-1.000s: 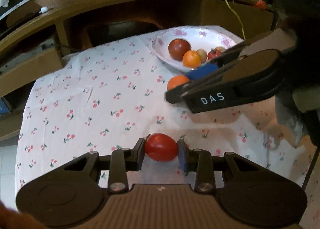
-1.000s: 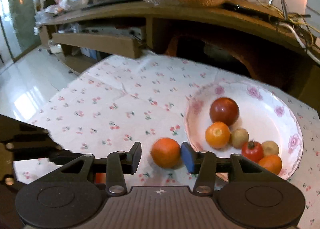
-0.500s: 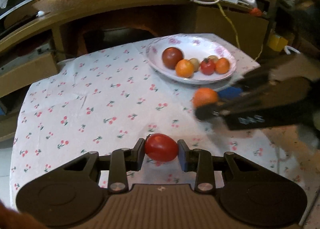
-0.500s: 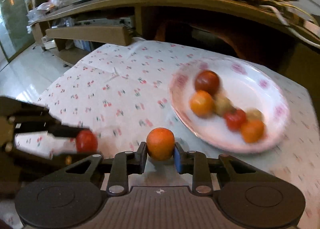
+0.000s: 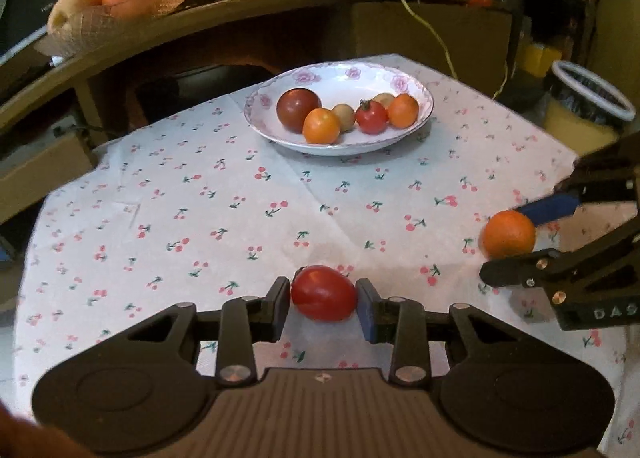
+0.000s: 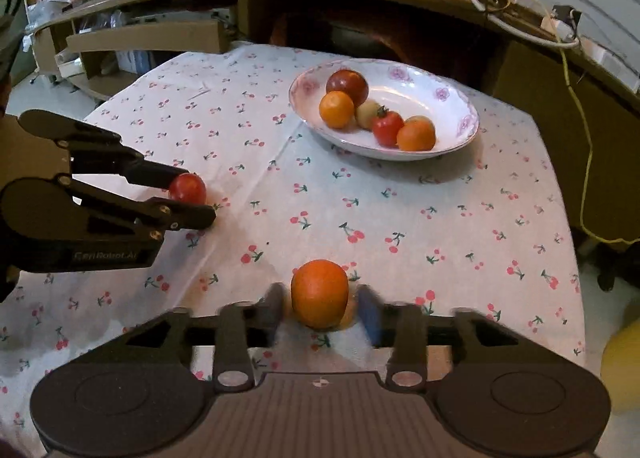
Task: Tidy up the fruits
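The left gripper (image 5: 323, 302) pinches a red tomato (image 5: 323, 293) between its two fingers, pads pressed to either side of it, low over the cherry-print cloth (image 5: 200, 193); whether the tomato touches the cloth I cannot tell. The right wrist view shows the same grip from the side, the tomato (image 6: 187, 188) at the tips of the left gripper (image 6: 188, 193).

The right gripper (image 6: 320, 304) has an orange (image 6: 319, 293) between its fingers. Those fingers are blurred, with narrow gaps showing on both sides of the fruit, so I cannot tell whether it grips or has just let go. The orange seems to sit on or just above the cloth. In the left wrist view the orange (image 5: 509, 234) lies between the right gripper's (image 5: 516, 236) blue pad and its lower finger, well apart from the tomato.

Farther out, near the back of the table, stands a flowered plate (image 5: 424, 97) with five or six fruits: a dark tomato (image 5: 298, 109), two oranges, a small red tomato and one or two pale brown fruits. Behind it, on a shelf (image 5: 248, 1), is a basket (image 5: 80, 29) of more fruit.

As for progress, most fruit appears gathered on the plate. The two held pieces are the only ones off it on the table. If the plate is the goal, both remain to be carried there; if sorting by kind is meant, more work is left.
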`<state>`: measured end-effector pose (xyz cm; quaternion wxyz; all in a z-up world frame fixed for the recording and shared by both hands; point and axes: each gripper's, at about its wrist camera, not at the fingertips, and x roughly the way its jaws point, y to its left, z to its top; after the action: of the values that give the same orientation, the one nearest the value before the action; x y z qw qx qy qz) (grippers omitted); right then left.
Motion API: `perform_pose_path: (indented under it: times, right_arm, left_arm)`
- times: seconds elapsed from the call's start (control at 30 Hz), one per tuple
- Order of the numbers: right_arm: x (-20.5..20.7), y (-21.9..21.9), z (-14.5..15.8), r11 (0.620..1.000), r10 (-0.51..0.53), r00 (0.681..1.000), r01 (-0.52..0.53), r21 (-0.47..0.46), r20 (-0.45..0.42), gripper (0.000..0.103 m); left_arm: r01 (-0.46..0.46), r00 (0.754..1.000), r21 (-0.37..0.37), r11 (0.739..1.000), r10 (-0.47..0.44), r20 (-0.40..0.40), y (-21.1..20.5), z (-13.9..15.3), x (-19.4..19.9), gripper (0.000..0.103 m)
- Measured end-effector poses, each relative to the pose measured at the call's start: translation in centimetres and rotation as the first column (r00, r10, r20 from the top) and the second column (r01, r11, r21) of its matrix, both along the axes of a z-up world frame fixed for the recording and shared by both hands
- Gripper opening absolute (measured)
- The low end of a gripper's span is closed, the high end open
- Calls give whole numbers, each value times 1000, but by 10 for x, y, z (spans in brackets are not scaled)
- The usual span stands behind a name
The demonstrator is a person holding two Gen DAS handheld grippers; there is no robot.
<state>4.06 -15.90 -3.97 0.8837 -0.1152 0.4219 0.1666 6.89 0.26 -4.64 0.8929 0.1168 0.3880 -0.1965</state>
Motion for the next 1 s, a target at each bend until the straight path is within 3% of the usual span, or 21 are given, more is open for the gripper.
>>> perform_pose_path:
  times: [0.07, 0.13, 0.37, 0.5, 0.57, 0.83, 1.0]
  right_arm:
    - [0, -5, 4, 1000, -8, 1000, 8, 23, 11, 48]
    - [0, -9, 7, 1000, -14, 1000, 14, 20, 2, 59]
    - [-19, -29, 38, 998, -25, 999, 23, 65, 43, 60]
    - [-31, -27, 57, 997, -4, 997, -2, 72, 80, 60]
    - [-33, -27, 63, 996, 7, 994, -16, 82, 109, 64]
    - [-7, -19, 29, 1000, 2, 998, -3, 11, 63, 59]
    - [-7, -21, 15, 1000, 24, 999, -25, 18, 32, 59]
  left_arm:
    - [-16, 1000, 22, 1000, 16, -2, 0, 2, -7, 41]
    - [-43, 999, 34, 998, 44, -9, 4, 4, -17, 41]
    - [-88, 996, 85, 992, 90, -18, 15, 20, -50, 43]
    - [-57, 998, 28, 998, 56, 16, 6, 35, -48, 45]
    - [-55, 998, 6, 998, 55, -10, 1, 32, -34, 45]
    - [-133, 989, -36, 990, 131, -71, 11, 7, -7, 45]
    - [-132, 990, -45, 990, 130, -45, 12, 6, -13, 45]
